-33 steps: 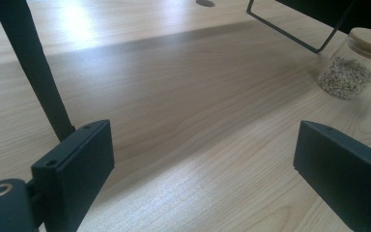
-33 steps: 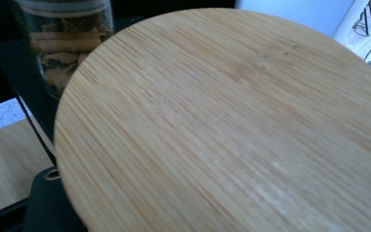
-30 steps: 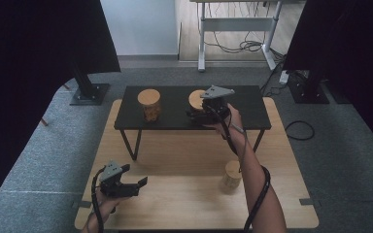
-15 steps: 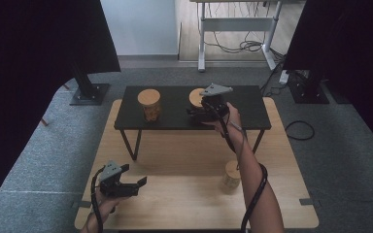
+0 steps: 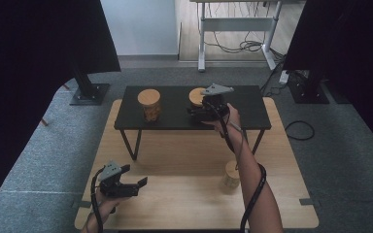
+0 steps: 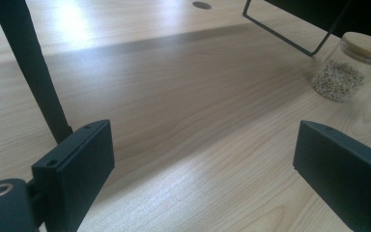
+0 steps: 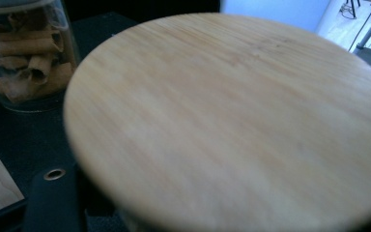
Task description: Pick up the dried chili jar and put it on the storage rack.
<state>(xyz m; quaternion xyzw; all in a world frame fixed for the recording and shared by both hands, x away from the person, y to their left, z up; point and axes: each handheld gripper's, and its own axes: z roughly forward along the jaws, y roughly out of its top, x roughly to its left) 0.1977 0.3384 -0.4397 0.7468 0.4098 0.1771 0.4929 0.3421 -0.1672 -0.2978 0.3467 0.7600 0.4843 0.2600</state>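
Glass jar (image 5: 197,98), rigid, slick, breakable, sits clamped below its lid in right tool (image 5: 197,112); left tool (image 5: 141,183), seven o'clock, gapes empty.

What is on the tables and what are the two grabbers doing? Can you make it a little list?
black shelf: stands on the wooden table
jar held: wooden lid, on the shelf
right gripper: shut on that jar
cinnamon jar: on the shelf, untouched
seed jar: on the wooden table
left gripper: open, holding nothing, low over the wooden table
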